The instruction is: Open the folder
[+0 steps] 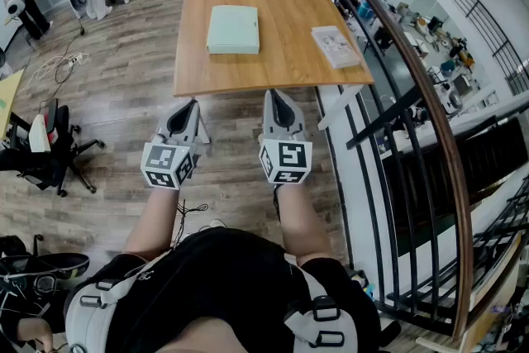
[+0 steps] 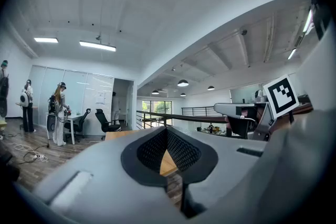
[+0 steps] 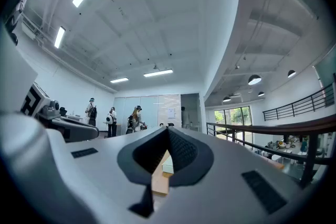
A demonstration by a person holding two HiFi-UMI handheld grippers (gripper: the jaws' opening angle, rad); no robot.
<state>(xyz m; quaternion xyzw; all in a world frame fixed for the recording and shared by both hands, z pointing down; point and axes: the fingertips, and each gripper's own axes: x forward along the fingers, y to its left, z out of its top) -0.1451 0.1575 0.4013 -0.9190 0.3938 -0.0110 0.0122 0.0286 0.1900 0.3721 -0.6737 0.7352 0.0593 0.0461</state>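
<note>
A pale green folder (image 1: 233,29) lies closed and flat near the middle of the wooden table (image 1: 273,66). Both grippers are held side by side in front of the table's near edge, short of the folder and touching nothing. My left gripper (image 1: 191,104) has its jaws together with nothing between them, and the left gripper view (image 2: 167,129) shows only a sliver of tabletop past its pads. The jaws of my right gripper (image 1: 275,94) also meet at the tips. In the right gripper view (image 3: 168,129) a bit of the folder (image 3: 167,164) shows through the gap below the tips.
A printed booklet (image 1: 335,45) lies on the table's right part. A curved railing (image 1: 413,95) with black bars runs close along the right. Office chairs (image 1: 50,149) and floor cables (image 1: 62,62) are at the left. People stand by desks at the far left (image 2: 56,113).
</note>
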